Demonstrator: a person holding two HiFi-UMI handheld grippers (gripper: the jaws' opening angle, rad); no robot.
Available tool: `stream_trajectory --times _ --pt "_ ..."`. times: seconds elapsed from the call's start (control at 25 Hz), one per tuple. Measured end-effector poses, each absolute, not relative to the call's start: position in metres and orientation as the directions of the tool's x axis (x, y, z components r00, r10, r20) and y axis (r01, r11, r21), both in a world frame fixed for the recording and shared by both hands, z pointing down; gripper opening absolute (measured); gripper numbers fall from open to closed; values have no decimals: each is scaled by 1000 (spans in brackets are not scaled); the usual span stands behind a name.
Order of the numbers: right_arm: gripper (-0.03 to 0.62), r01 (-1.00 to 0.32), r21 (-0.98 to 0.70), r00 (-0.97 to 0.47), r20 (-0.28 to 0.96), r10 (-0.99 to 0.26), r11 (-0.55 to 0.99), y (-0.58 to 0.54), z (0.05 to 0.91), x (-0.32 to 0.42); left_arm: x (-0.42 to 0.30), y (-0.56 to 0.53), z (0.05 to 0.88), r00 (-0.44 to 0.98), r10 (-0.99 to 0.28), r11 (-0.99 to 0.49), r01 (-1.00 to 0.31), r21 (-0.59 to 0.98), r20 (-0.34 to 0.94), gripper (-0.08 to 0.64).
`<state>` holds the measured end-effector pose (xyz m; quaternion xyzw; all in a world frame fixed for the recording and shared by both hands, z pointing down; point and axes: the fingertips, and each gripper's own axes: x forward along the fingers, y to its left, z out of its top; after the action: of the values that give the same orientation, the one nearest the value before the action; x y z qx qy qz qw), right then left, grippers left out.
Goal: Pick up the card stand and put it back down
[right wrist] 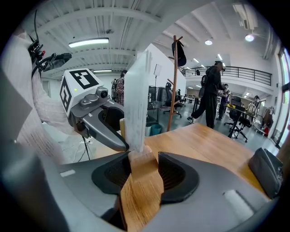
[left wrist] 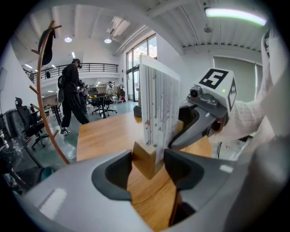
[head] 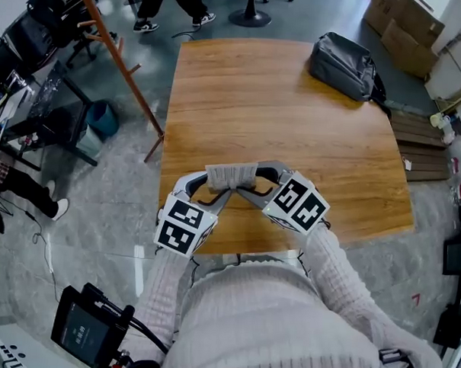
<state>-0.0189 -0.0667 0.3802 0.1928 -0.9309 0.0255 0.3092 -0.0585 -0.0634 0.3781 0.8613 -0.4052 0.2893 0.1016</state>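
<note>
White knit sleeves (head: 335,262) lead down to our two grippers, which meet at the near edge of the table (head: 280,105). The card stand (head: 231,176) sits between them, a small wooden block with a tall printed card upright in its slot.

Our left gripper (left wrist: 148,158) has its dark pads pressed on one end of the block. Our right gripper (right wrist: 142,168) clamps the opposite end, with its jaws set fairly wide around the wood. We judge this grip from both ends is meant to keep the card vertical and to keep the pads off the card itself. We cannot tell whether the block rests on the wood or hangs just above it.

Ahead, the tabletop is bare, so nothing blocks a lift or a set-down. A grey bag (head: 342,64) lies at the far right corner, well apart from the stand. Off the table to the left, a wooden coat stand (head: 118,56) leans past a teal bin (head: 102,119). Beyond that, a person in dark clothes (left wrist: 72,97) walks across the hall.
</note>
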Motion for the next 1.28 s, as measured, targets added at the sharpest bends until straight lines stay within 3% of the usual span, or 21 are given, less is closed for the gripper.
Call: stream_trajectory --times 1.28 --pt "184 -378 20 -721 621 -308 926 -56 398 -18 -58 -53 398 530 -608 -647 -762 17 591 229"
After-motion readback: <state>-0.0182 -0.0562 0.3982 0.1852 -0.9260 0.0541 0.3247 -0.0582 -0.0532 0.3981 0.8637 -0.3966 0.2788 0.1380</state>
